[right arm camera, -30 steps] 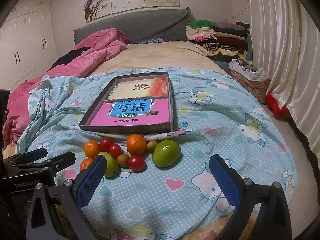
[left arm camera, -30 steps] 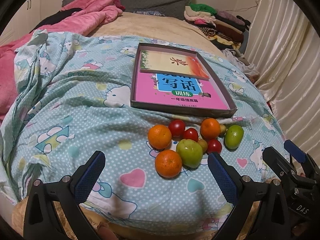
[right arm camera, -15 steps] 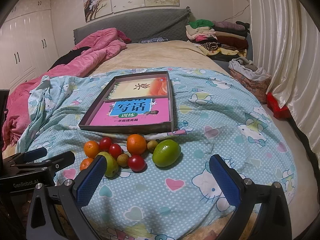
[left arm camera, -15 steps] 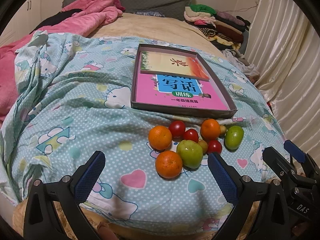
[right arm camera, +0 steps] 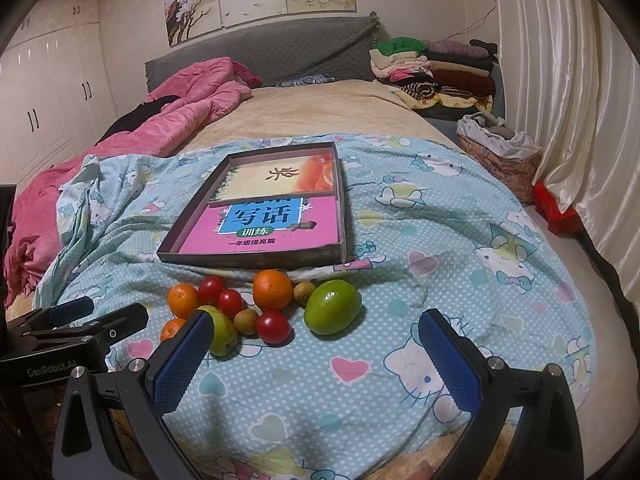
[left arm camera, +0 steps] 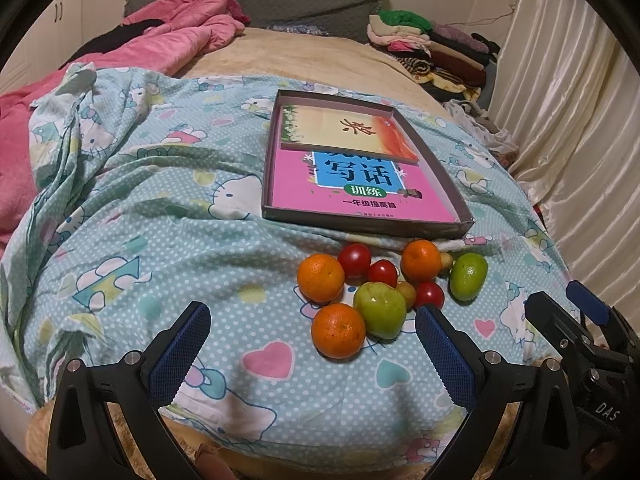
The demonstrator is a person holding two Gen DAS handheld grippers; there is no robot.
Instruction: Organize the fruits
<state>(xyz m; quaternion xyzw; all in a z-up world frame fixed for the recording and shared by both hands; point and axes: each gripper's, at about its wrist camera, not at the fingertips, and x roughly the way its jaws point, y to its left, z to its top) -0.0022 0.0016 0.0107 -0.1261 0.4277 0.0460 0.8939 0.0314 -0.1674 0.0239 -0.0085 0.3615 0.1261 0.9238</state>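
Fruit cluster and the two hand-held grippers, seen from the foot of the bed. The landmark is the shallow box (left arm camera: 366,226), which lies on the patterned quilt (left arm camera: 160,240) and holds two printed books. All places below are given relative to it.

The fruits lie on the quilt just in front of the box's near wall, bunched together and mostly touching. Nearest the wall are an orange (left arm camera: 420,261) and two red tomatoes (left arm camera: 354,260). A second orange (left arm camera: 321,277) sits toward the box's left end. Farthest out from the wall are a third orange (left arm camera: 338,330) and a green apple-like fruit (left arm camera: 379,310), touching side by side. The oval green fruit (right arm camera: 331,306) lies off the box's right corner, its long axis running roughly along the near wall.

The left gripper (left arm camera: 312,348) has its jaws spread wide and holds nothing. The third orange and the green apple-like fruit lie straight ahead of it, just beyond the fingertips and right of its midline. The right gripper (right arm camera: 316,354) is likewise wide open and empty. The oval green fruit lies directly ahead of it, close to its midline, with bare quilt between.

Judgement: no fruit is in the box yet. The left gripper is nearer the third orange, the right nearer the oval fruit. A grasp across the oval fruit's short axis would call for rotating the right gripper or approaching from its end.
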